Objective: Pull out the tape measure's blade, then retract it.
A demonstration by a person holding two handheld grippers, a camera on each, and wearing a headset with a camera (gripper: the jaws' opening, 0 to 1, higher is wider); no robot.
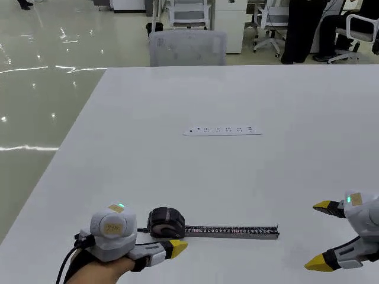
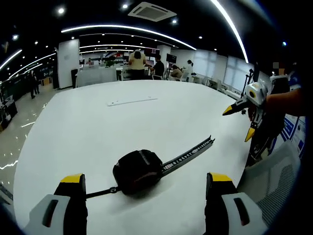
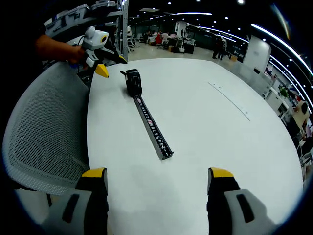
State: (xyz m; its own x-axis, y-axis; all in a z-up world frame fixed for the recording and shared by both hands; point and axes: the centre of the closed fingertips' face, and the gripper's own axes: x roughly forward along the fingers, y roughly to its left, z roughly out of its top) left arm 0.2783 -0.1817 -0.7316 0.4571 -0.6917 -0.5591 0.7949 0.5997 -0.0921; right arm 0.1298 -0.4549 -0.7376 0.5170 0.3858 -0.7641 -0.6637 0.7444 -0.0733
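A: Two grippers; how do they stand?
B: Left gripper [image 2: 146, 178] gapes empty; right gripper [image 1: 321, 234] too; tape measure [image 1: 166, 222] lies on the table [image 1: 237, 171] just ahead of the left jaws, blade [image 1: 231, 231] out rightward; power strip [image 1: 222, 130] farther.

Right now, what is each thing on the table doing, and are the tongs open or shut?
Case: lying on the table, not gripped.
Blade: pulled out, flat on the table.
Left tongs: open, beside the case.
Right tongs: open, holding nothing, apart from the blade's tip.
Socket strip: flat on the table, farther back.
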